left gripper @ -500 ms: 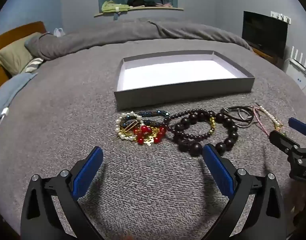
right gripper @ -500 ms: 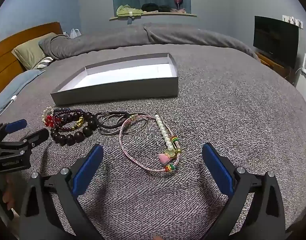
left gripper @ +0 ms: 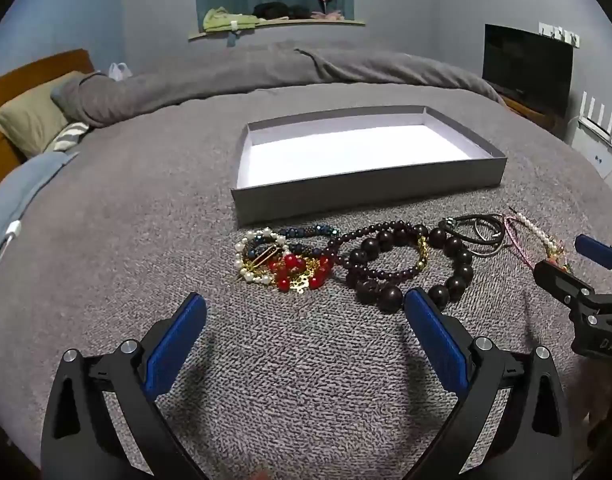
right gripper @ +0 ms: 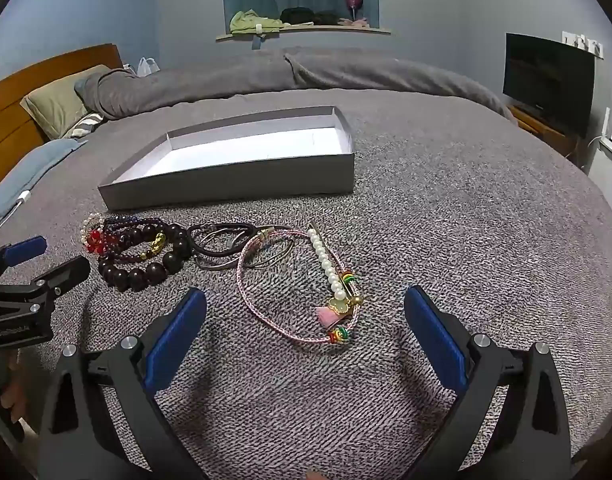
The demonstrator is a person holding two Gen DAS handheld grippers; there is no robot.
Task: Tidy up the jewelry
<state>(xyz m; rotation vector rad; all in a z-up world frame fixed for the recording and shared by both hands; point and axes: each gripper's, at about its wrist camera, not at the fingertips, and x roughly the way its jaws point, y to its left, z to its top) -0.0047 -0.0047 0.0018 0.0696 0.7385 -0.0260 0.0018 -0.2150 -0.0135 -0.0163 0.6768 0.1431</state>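
Observation:
A row of jewelry lies on the grey bed cover in front of an empty grey box (left gripper: pixel 365 188) (right gripper: pixel 234 184). From the left: a pearl, red and gold bead cluster (left gripper: pixel 282 264), dark brown bead bracelets (left gripper: pixel 401 268) (right gripper: pixel 142 256), black and metal rings (left gripper: pixel 477 232) (right gripper: pixel 222 240), and a pink cord bracelet with pearls and charms (right gripper: pixel 306 292) (left gripper: pixel 537 236). My left gripper (left gripper: pixel 306 316) is open, just short of the beads. My right gripper (right gripper: pixel 306 312) is open, its fingers either side of the pink bracelet's near end.
The bed's rolled grey duvet (left gripper: pixel 266 76) and pillows (left gripper: pixel 30 124) lie behind the box. A wooden headboard (right gripper: pixel 34 92) is at the left. A black TV (right gripper: pixel 545 80) stands at the right. A white cable (left gripper: pixel 10 236) lies at the left edge.
Both grippers have eased slightly forward toward the jewelry. The jewelry and the box have not moved.

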